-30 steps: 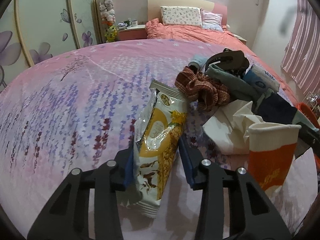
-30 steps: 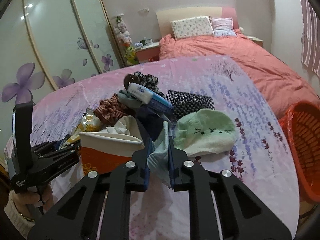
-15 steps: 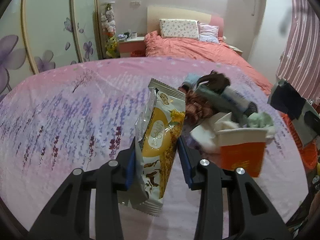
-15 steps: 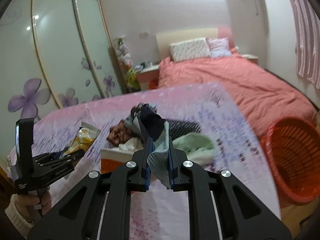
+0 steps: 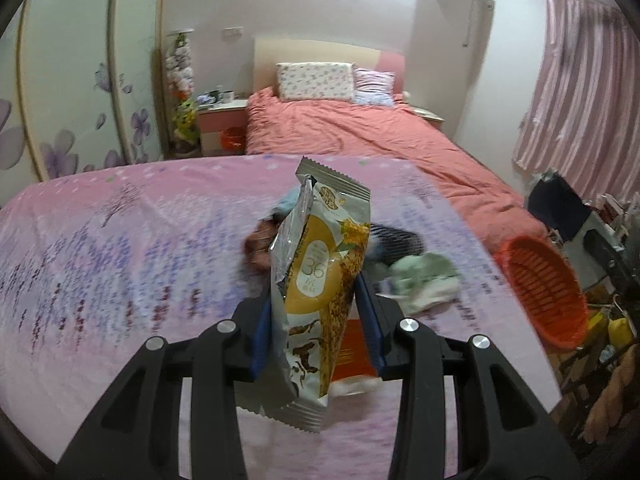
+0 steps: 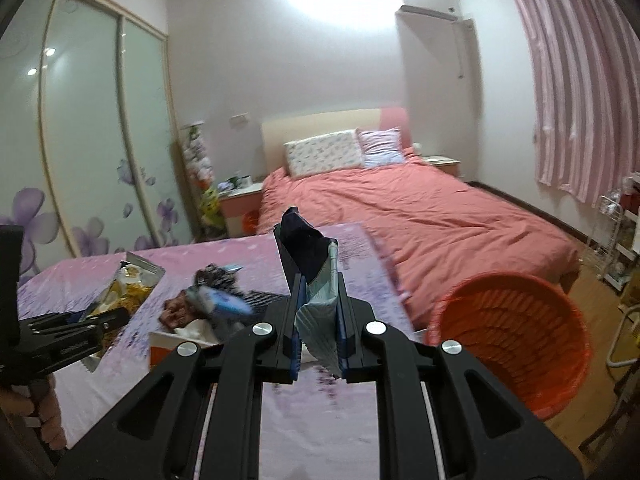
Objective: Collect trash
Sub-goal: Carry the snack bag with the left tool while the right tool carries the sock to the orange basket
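My left gripper (image 5: 316, 320) is shut on a yellow and silver snack bag (image 5: 320, 276) and holds it upright above the purple flowered bedspread (image 5: 120, 248). The same bag and the left gripper also show in the right wrist view (image 6: 124, 292). My right gripper (image 6: 318, 332) is shut on a dark blue and grey-green wrapper (image 6: 312, 276), lifted above the bedspread. An orange basket (image 6: 516, 332) stands on the floor to the right of the bed, also in the left wrist view (image 5: 540, 284).
A pile of clothes (image 5: 420, 276) and an orange and white box (image 6: 168, 352) lie on the bedspread. A second bed with a salmon cover (image 6: 420, 216) is behind. Pink curtains (image 6: 580, 92) and a cluttered rack (image 6: 620, 240) are at the right.
Both grippers have risen away from the pile with their items. The view has swung right, so the orange basket is now in sight in both views.
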The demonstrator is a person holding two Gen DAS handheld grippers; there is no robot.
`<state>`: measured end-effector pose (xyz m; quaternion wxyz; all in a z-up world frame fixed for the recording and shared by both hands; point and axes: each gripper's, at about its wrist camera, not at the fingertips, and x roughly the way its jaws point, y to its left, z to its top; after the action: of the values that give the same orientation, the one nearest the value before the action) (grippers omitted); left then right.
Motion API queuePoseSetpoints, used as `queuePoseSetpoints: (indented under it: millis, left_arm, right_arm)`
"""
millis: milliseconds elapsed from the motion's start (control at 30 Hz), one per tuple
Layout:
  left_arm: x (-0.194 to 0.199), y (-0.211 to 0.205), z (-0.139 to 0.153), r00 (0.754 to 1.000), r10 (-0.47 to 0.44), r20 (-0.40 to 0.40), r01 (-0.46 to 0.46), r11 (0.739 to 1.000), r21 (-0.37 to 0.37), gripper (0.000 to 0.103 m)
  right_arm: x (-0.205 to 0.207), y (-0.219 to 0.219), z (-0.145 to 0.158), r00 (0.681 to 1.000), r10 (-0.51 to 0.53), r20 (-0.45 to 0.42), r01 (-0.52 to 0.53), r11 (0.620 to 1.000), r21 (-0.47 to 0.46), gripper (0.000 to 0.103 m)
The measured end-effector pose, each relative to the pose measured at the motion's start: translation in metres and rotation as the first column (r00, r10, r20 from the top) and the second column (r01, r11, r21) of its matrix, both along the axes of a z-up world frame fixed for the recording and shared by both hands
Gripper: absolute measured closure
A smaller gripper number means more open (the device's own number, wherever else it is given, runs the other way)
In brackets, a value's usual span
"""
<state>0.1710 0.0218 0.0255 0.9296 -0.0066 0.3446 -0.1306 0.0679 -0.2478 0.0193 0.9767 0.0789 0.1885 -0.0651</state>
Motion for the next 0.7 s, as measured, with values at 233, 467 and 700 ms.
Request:
queuePoseSetpoints:
  millis: [233,467,700]
  left_arm:
    - [-0.008,-0.067,0.013,0.993,-0.115,0.022,0.115,0.992,-0.042,0.064]
    - [-0.013,-0.140,0.007,0.968,-0.252,0.014,0.252,0.966,-0.063,0.064]
    - [-0.016,-0.211,-0.010,0.923,-0.385,-0.010,0.383,0.921,-0.074,0.064]
  right_arm:
    - [-0.010,-0.048,-0.010,0.991,-0.133,0.000,0.133,0.991,0.013,0.089]
    - [-0.012,-0.091,-0.026,0.971,-0.240,-0.018,0.241,0.970,0.041,0.089]
    - [-0.016,-0.124,-0.038,0.958,-0.287,-0.024,0.288,0.952,0.100,0.089]
